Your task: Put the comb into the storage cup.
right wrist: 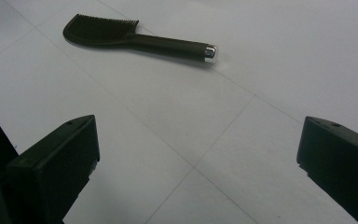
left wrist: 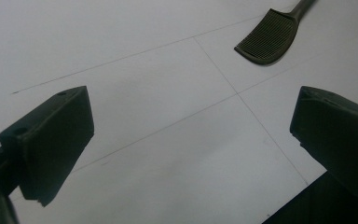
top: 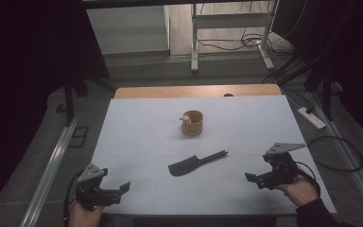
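Both my left gripper [top: 123,187] and right gripper [top: 250,178] hover spread wide, holding nothing, near the table's [top: 137,142] front edge. Between them, well apart from each, lies a black hairbrush [top: 194,163]: flat ribbed paddle head, slim round handle, shiny metal end cap. Farther off stands a round wooden cup [top: 192,123].

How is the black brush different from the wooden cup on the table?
The black brush lies flat, while the wooden cup stands upright. The brush is long, dark and slim; the cup is round, short and light brown. The brush lies nearer the person, the cup farther back. Both rest on the white table, untouched.
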The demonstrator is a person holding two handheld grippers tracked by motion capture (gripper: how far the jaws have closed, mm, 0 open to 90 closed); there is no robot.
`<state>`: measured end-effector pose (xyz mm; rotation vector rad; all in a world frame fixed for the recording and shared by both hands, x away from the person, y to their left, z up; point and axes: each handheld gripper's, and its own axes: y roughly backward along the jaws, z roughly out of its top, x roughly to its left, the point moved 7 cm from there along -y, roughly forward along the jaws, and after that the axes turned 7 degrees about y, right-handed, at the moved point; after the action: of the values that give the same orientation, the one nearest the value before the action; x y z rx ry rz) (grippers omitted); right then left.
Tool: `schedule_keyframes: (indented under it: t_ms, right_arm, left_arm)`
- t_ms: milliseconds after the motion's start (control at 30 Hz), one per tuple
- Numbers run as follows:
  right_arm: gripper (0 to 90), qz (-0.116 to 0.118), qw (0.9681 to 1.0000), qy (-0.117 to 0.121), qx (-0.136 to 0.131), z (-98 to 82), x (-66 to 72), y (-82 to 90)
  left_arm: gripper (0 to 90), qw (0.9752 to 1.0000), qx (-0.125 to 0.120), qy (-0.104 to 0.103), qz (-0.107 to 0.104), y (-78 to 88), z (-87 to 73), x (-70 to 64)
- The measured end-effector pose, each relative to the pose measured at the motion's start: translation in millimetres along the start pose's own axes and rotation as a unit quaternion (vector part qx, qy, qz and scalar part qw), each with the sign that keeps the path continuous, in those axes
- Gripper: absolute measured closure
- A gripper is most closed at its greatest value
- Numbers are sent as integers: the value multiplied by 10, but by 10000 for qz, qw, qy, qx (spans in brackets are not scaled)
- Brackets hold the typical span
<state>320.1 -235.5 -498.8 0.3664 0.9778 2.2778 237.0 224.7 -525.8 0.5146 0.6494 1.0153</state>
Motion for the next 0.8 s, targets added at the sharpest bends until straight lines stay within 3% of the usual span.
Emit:
schedule_keyframes:
  t_ms: [800]
  right_arm:
    - [0,102,9995,249,147,187,56,-187]
  left_arm:
    - [3,10000,-7,13,-18,0,5,4]
